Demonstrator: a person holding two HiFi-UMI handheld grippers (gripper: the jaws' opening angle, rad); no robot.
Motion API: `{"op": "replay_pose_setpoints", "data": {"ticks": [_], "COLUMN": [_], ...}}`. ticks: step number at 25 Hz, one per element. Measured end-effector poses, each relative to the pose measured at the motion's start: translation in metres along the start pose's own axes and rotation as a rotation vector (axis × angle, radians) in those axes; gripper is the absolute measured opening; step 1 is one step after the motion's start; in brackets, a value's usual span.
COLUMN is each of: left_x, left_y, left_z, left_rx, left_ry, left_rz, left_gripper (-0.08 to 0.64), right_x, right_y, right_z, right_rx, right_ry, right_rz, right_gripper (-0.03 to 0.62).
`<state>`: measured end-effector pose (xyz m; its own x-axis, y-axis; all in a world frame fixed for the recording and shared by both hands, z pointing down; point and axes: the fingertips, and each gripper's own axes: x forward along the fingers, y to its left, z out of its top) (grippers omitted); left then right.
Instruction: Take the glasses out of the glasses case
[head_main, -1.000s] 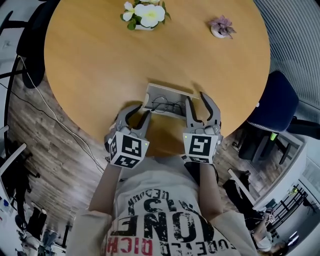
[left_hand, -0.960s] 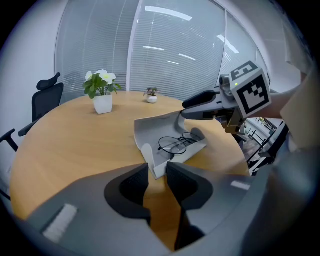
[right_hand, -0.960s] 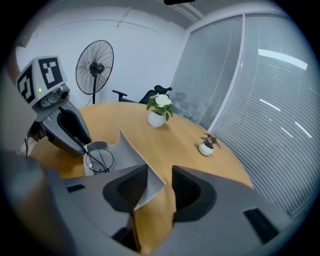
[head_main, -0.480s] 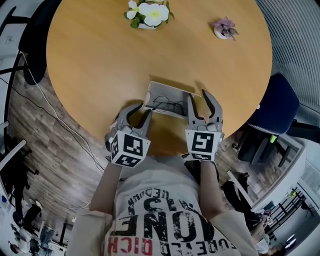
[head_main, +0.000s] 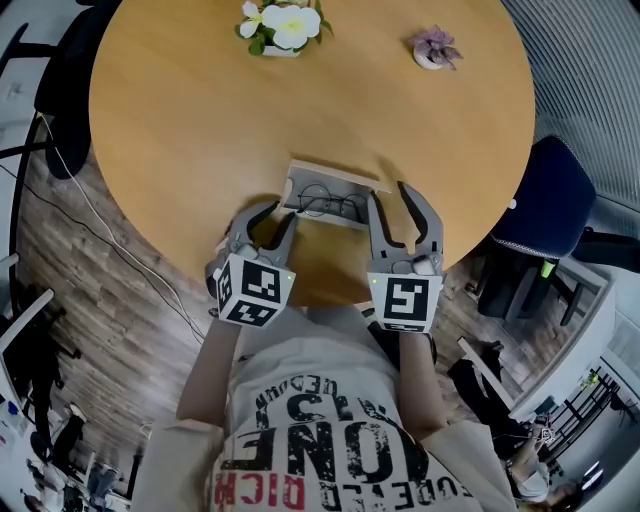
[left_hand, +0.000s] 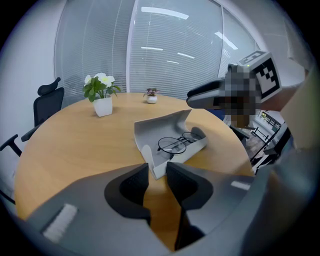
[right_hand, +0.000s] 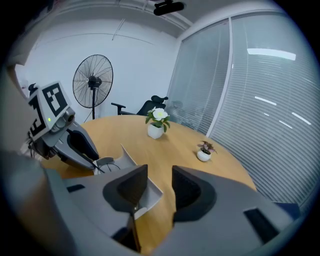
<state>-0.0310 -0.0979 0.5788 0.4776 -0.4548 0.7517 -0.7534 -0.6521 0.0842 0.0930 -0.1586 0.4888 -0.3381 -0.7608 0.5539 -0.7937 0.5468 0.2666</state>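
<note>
An open grey glasses case (head_main: 332, 192) lies near the front edge of the round wooden table (head_main: 200, 110). Its lid stands up on the far side. Thin-rimmed black glasses (head_main: 325, 204) rest inside the tray. In the left gripper view the case (left_hand: 165, 131) and the glasses (left_hand: 176, 144) sit just beyond my jaws. My left gripper (head_main: 273, 220) is open at the case's left end, holding nothing. At the case's right end my right gripper (head_main: 390, 205) is open and empty. The right gripper view shows the case (right_hand: 149, 194) partly hidden behind my jaws.
A white pot of white flowers (head_main: 282, 24) and a small purple plant (head_main: 433, 47) stand at the table's far side. A dark blue chair (head_main: 548, 200) is to the right and a black chair (head_main: 62, 90) to the left. A standing fan (right_hand: 93, 80) is by the wall.
Both grippers stay at the two ends of the case with jaws still apart. Only the head camera's framing has shifted a little.
</note>
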Motion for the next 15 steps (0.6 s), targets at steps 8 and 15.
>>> {"op": "replay_pose_setpoints", "data": {"ticks": [8, 15], "left_x": [0.000, 0.001], "left_y": [0.000, 0.001], "left_z": [0.000, 0.000], "left_rx": [0.028, 0.051], "left_ry": [0.000, -0.001], "left_rz": [0.017, 0.039], "left_gripper": [0.124, 0.124], "right_x": [-0.037, -0.073], "right_y": [0.003, 0.015], "right_z": [0.019, 0.021], "right_rx": [0.031, 0.088], "right_ry": [-0.057, -0.090], "right_rz": [-0.014, -0.017], "right_gripper": [0.152, 0.152]}}
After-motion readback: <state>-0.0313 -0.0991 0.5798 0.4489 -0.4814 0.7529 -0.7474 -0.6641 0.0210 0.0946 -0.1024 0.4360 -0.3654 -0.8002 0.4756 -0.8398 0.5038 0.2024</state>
